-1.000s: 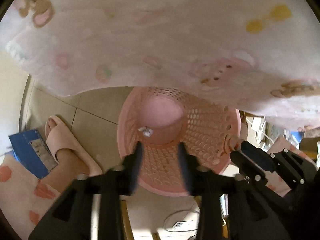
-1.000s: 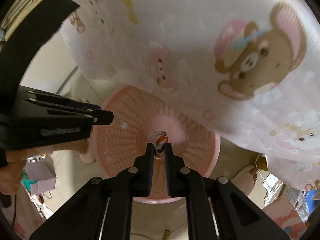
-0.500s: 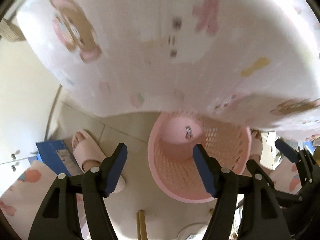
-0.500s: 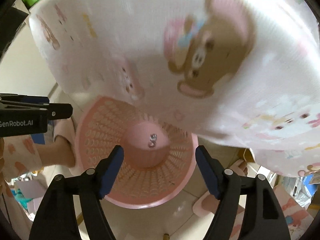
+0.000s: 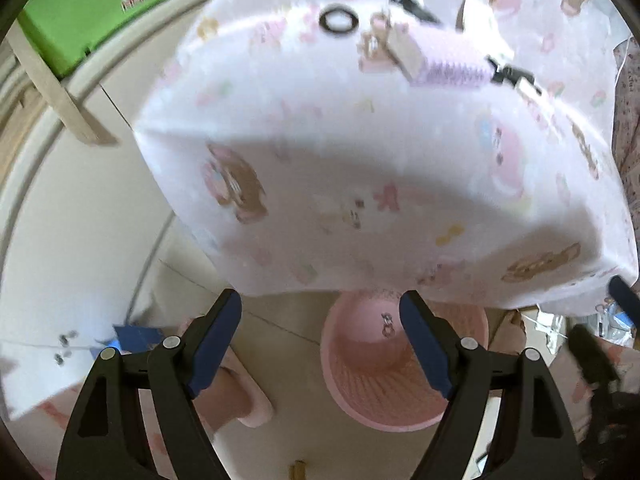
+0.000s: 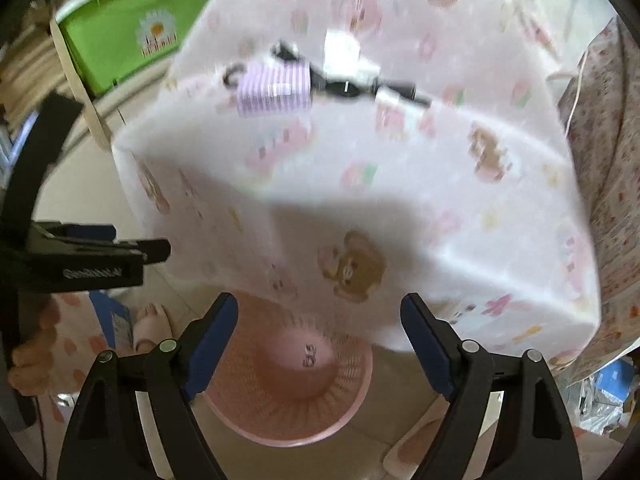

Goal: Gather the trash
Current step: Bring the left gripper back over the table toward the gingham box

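A pink perforated basket (image 5: pixel 376 400) stands on the floor below the table edge, with small bits of trash (image 5: pixel 386 319) on its bottom; it also shows in the right wrist view (image 6: pixel 280 412), trash (image 6: pixel 309 355) inside. My left gripper (image 5: pixel 320 336) is open and empty, above the basket. My right gripper (image 6: pixel 320 340) is open and empty, also above it. The table wears a white bear-print cloth (image 5: pixel 380 184). On top lie a purple striped item (image 6: pixel 274 90), a black ring (image 5: pixel 339 21), black clips (image 6: pixel 346 87) and white bits (image 6: pixel 340 54).
A foot in a pink slipper (image 5: pixel 240 400) stands left of the basket, a blue box (image 5: pixel 132 336) behind it. A green bin (image 6: pixel 136 32) sits on a wooden shelf at the far left. The left gripper's body (image 6: pixel 80 260) shows at the left of the right wrist view.
Both grippers opened, the trash dropped into the basket, and both rose and pulled back, so the tabletop and its items now show.
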Demonstrator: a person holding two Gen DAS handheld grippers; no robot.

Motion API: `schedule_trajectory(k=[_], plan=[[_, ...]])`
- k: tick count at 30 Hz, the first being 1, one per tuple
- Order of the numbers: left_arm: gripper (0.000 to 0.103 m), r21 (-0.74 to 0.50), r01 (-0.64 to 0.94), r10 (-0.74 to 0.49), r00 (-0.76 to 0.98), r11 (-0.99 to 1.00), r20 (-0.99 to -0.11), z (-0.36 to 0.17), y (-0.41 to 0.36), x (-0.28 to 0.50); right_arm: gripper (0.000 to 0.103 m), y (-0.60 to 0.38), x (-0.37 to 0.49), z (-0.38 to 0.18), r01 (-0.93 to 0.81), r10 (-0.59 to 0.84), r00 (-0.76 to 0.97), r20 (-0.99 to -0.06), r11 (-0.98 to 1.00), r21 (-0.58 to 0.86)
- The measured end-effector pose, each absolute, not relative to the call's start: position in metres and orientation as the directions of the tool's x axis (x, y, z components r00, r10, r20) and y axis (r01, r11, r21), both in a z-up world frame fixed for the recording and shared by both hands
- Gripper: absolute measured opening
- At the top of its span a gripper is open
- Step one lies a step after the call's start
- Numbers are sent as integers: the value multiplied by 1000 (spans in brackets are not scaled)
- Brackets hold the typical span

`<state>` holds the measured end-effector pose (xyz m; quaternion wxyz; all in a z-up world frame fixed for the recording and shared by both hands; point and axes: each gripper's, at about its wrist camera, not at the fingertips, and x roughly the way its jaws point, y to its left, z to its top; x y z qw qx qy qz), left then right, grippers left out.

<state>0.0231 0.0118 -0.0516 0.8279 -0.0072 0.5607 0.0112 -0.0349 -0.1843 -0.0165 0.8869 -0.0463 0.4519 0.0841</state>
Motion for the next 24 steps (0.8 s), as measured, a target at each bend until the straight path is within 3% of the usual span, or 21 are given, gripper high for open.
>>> schedule_trajectory(k=[13,17,19,24], plan=[[89,27,31,8,490,999,-872,41,2,78,88,-231,14,66,-141,56,688,-724,988,-58],[95,-26,47,-47,528,999,-848,68,-1,98,92,-254,30,96,-98,30,740,-672,993,-64],[102,-34,28,-44,558,999,-828,80,-1,106,92,-262,41,100,-103,45,740,-672,994,-47],[102,-54,-4,-42,568,999,-822,75,7,122,92,-273,64,93,-72,27,741,-671,997,-40]])
